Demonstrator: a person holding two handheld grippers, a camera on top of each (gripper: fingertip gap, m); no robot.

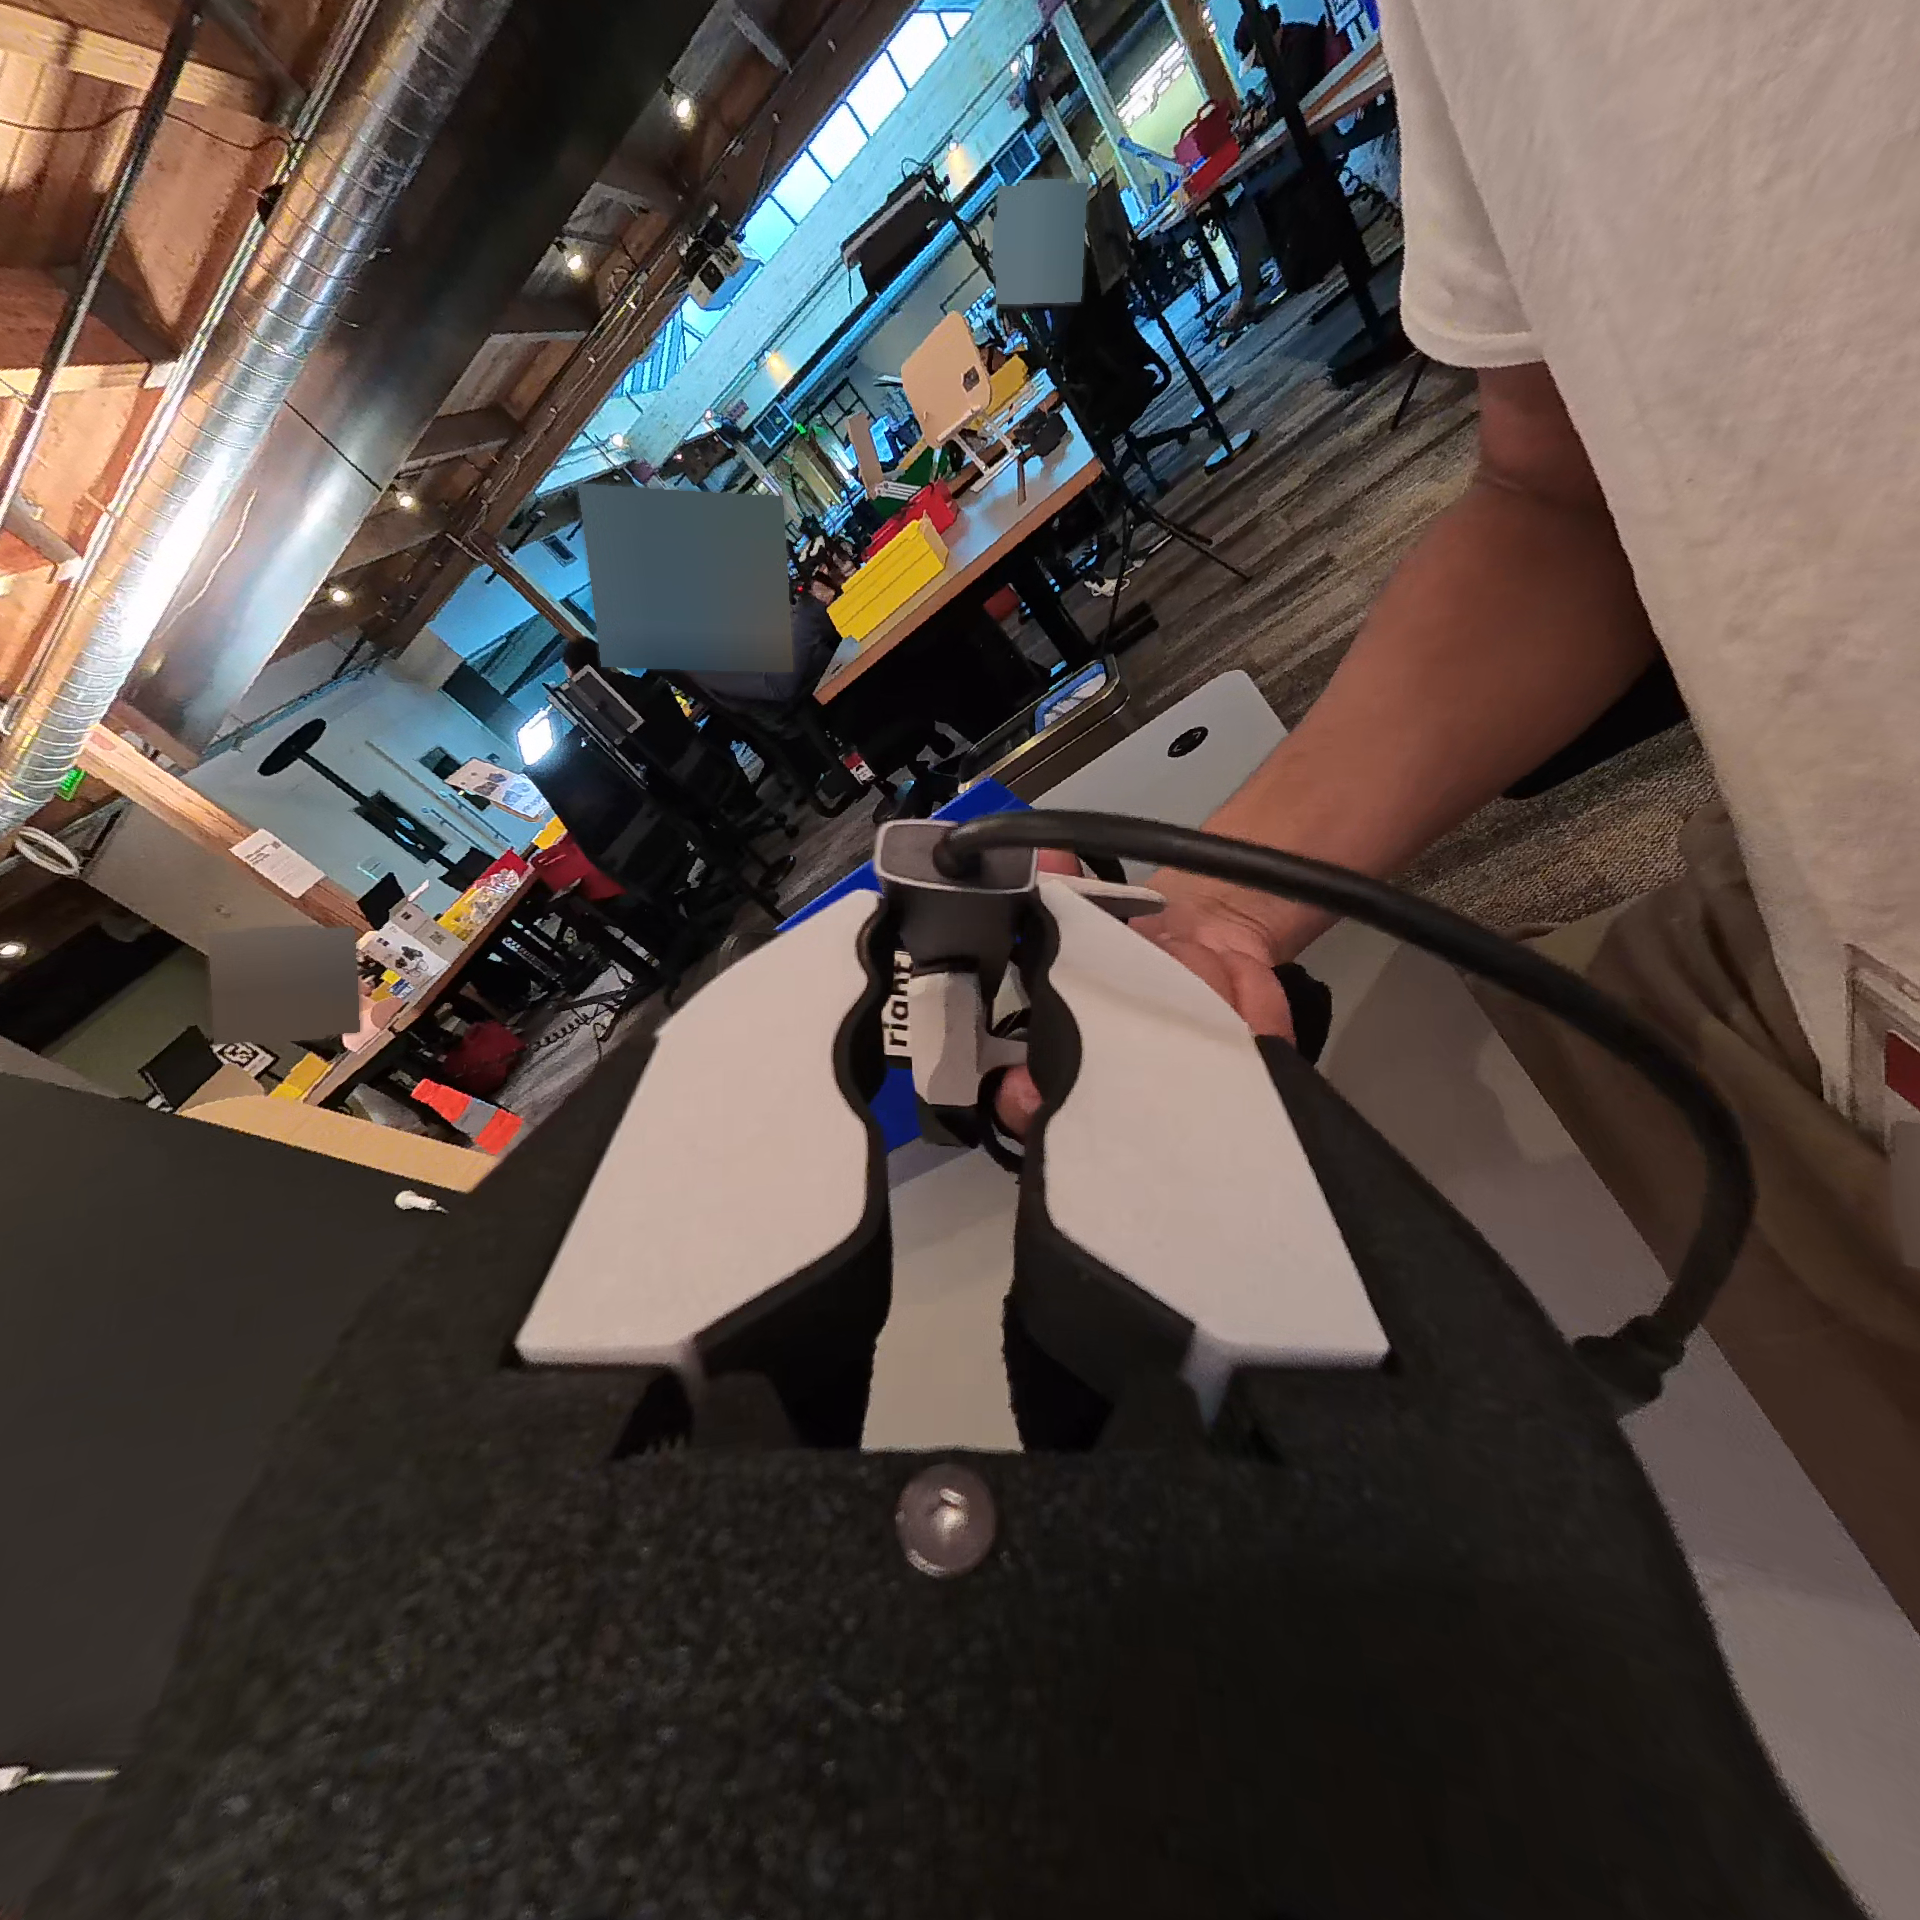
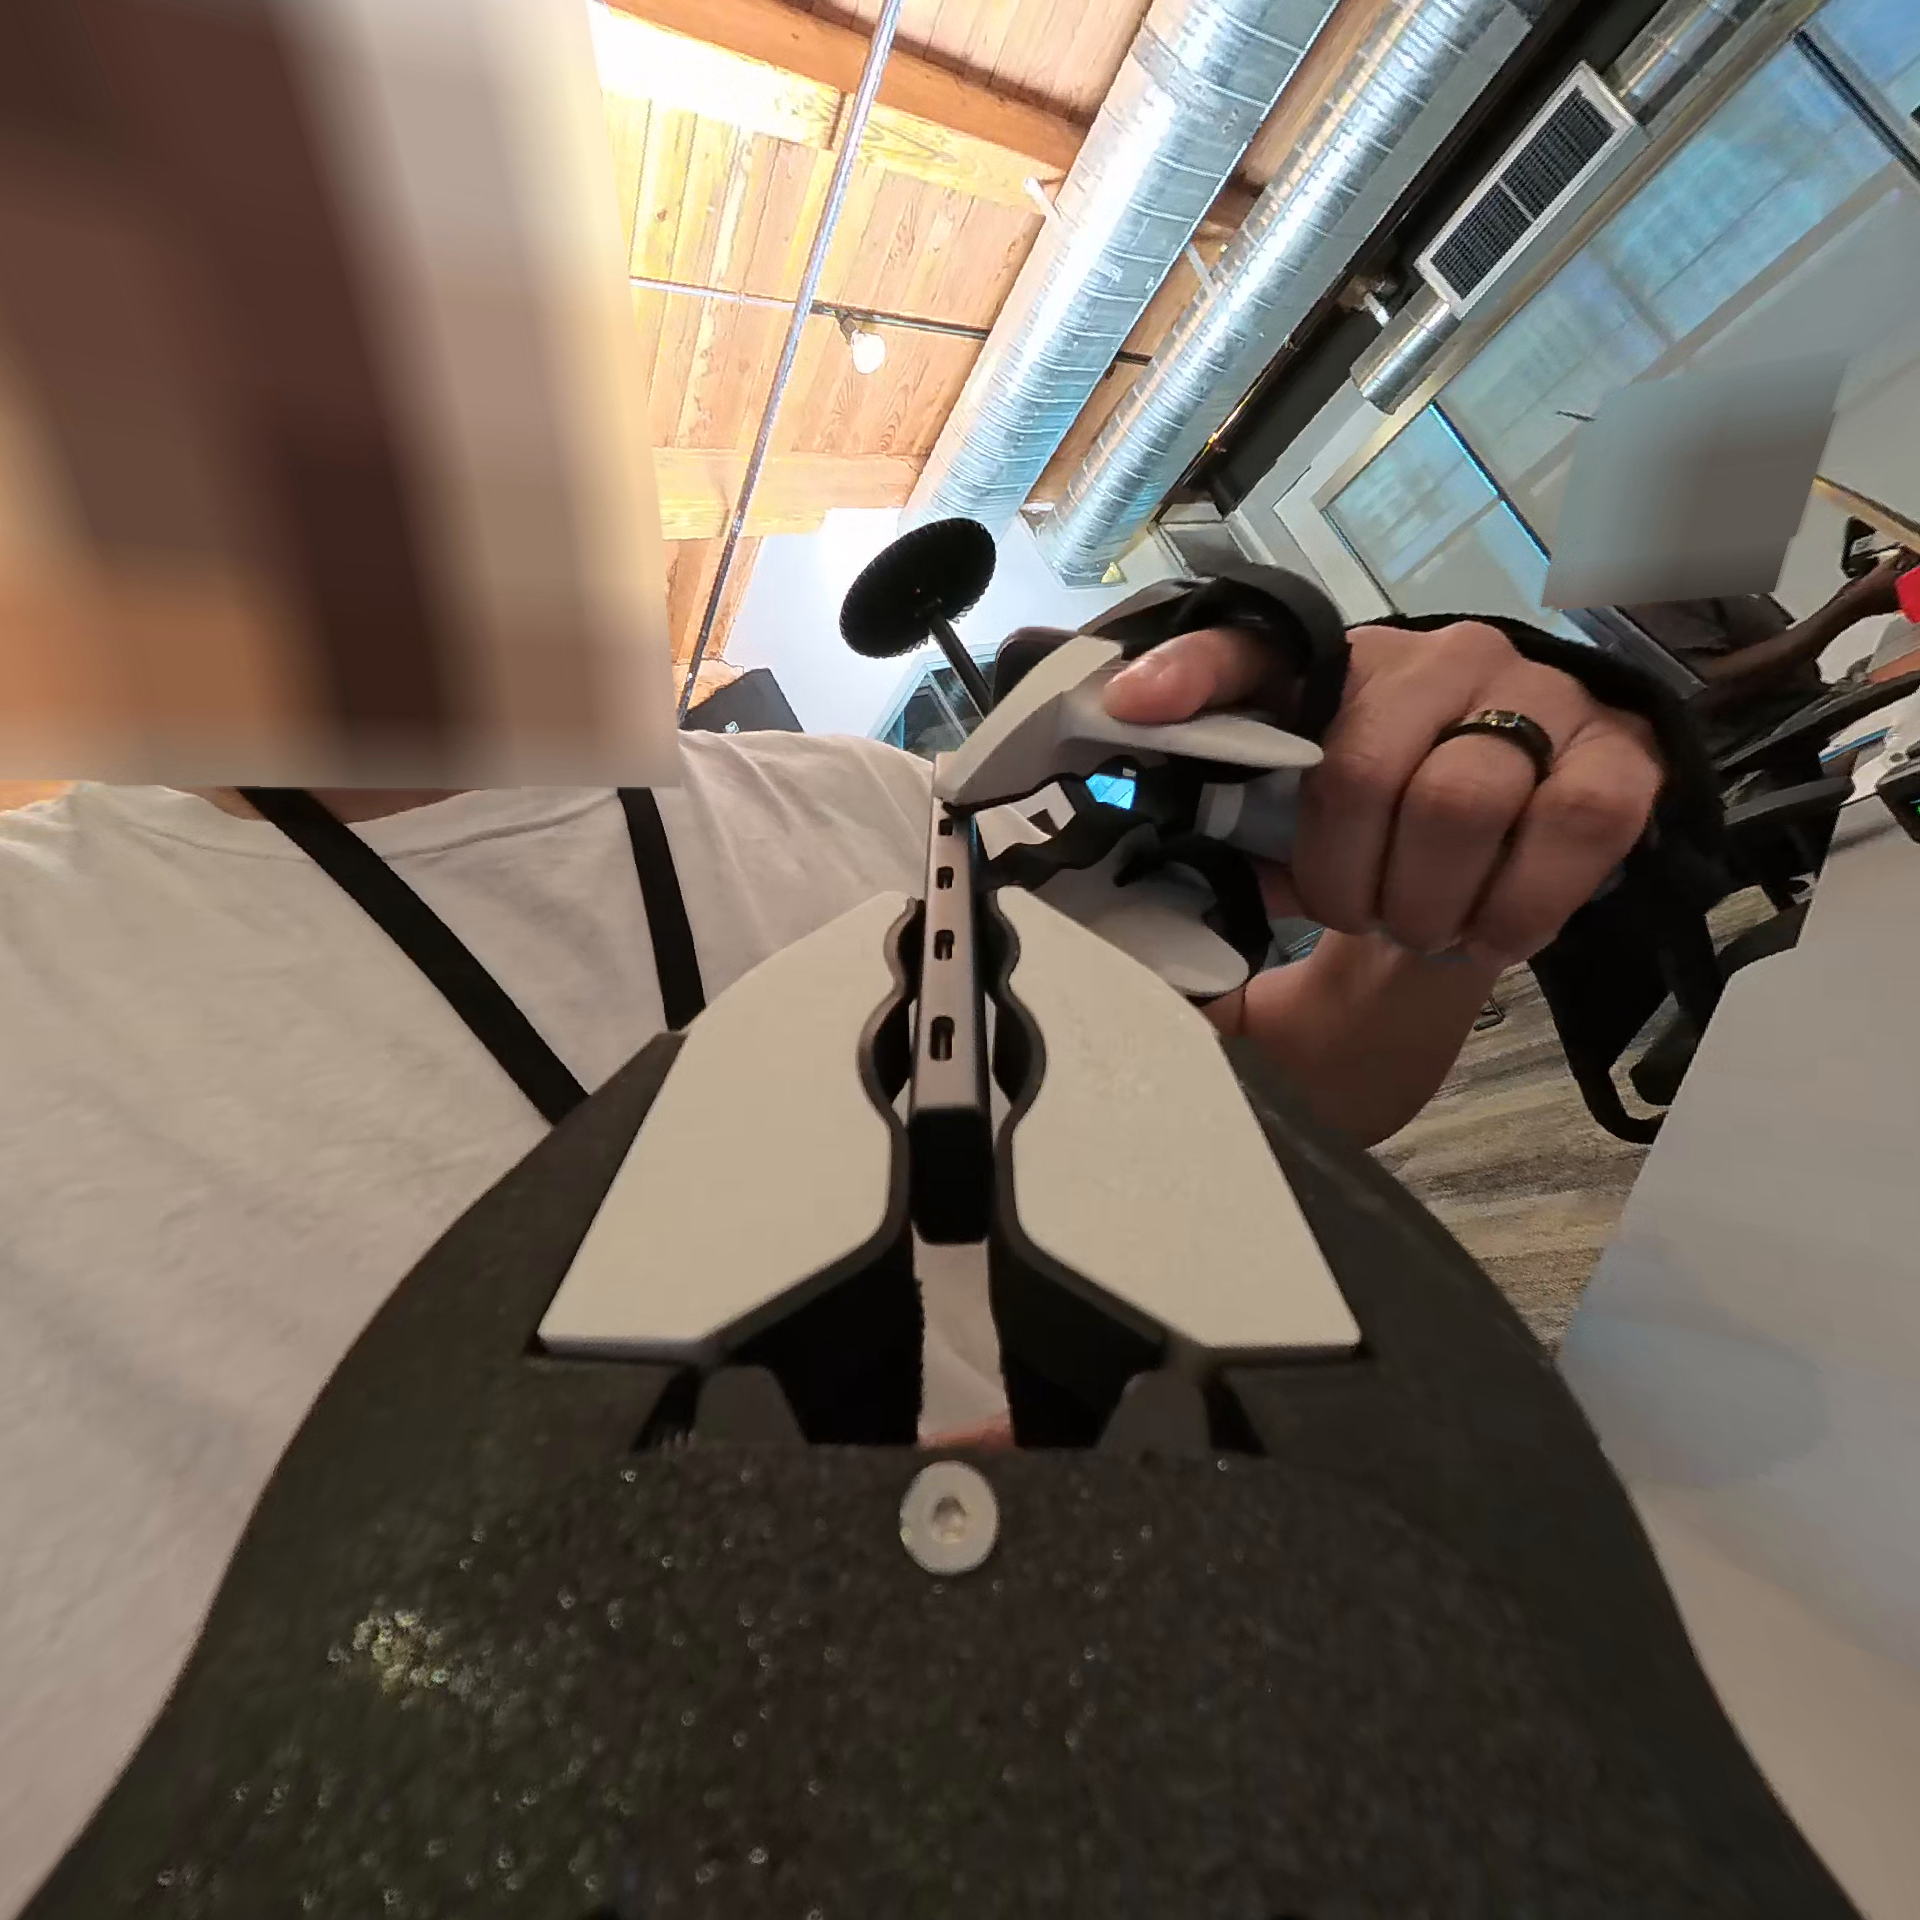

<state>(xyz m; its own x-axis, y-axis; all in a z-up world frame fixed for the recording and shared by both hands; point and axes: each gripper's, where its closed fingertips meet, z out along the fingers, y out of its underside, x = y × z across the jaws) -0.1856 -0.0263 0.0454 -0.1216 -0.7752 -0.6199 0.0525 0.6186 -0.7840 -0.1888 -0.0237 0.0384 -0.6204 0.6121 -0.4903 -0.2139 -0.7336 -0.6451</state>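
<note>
Right wrist view shows the right claw [image 2: 951,997] clamped on a slim grey hub [image 2: 948,987]; beyond the hub's far end, the left claw [image 2: 971,821] pinches its black cable [image 1: 1455,935] end. Uneven pulling could twist the hub loose

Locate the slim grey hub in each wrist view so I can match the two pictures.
Left wrist view: the grey hub is at upper centre, end-on, pinched at the left hand-held gripper tips, with its black cable looping right.
Right wrist view: the grey hub is at centre, edge-on with its ports showing, clamped in the right hand-held gripper.
Shared landmark: the person's white T-shirt.
</note>
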